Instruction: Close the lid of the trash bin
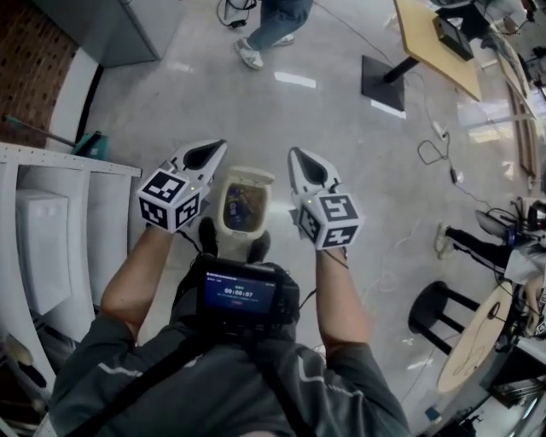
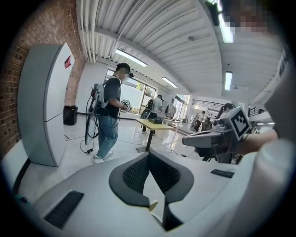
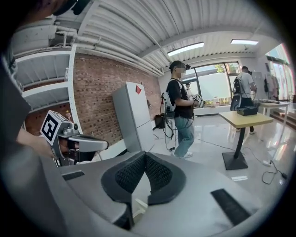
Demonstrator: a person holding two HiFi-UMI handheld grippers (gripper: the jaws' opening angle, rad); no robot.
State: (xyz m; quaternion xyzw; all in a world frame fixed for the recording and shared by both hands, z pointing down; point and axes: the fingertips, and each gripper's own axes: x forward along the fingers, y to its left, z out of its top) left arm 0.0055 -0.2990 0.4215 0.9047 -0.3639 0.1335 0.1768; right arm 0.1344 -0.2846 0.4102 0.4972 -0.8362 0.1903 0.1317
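Observation:
In the head view a small cream trash bin stands on the floor just ahead of the person's feet. Its lid is tipped up at the far side, and rubbish shows inside. My left gripper hovers above the bin's left side, jaws shut and empty. My right gripper hovers above its right side, also shut and empty. Neither touches the bin. The left gripper view has my left gripper closed, with the right gripper beside it. The right gripper view has my right gripper closed, with the left gripper alongside.
A white shelving unit runs along the left. A person in jeans stands further ahead, near a wooden table on a black base. Cables lie on the floor at right, with a black stool nearby. A grey cabinet stands by the brick wall.

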